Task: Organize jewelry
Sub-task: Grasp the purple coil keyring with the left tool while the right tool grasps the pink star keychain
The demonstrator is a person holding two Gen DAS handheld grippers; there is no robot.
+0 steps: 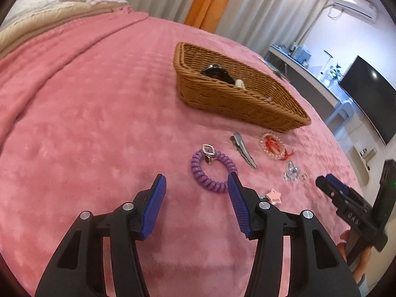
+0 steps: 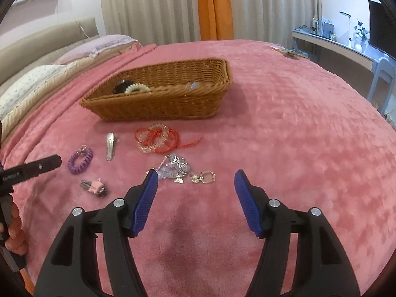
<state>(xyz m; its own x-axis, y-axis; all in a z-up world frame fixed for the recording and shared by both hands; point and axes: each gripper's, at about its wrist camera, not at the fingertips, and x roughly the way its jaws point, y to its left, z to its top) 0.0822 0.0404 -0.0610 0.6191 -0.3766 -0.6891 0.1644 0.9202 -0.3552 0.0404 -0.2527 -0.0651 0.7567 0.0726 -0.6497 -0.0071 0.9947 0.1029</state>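
Observation:
A brown wicker basket (image 1: 247, 104) (image 2: 160, 106) sits on the pink blanket and holds a black item (image 1: 216, 73) and a cream coil tie (image 2: 137, 87). In front lie a purple coil bracelet with a clasp (image 1: 210, 170) (image 2: 80, 160), a silver hair clip (image 1: 243, 152) (image 2: 110, 146), a red-and-clear beaded bracelet (image 1: 272, 146) (image 2: 157, 138), a silver keychain cluster (image 1: 293, 172) (image 2: 178, 169) and a pink star clip (image 1: 273, 196) (image 2: 95, 185). My left gripper (image 1: 196, 180) is open and empty beside the purple bracelet. My right gripper (image 2: 195, 175) is open and empty just short of the keychain cluster.
The pink blanket (image 2: 284, 136) covers a bed with pillows (image 2: 37, 79) at the head. Curtains (image 2: 173, 7) hang behind. A desk (image 2: 334, 47) with a monitor (image 1: 371, 94) stands past the bed's right side. The right gripper shows in the left wrist view (image 1: 346, 198).

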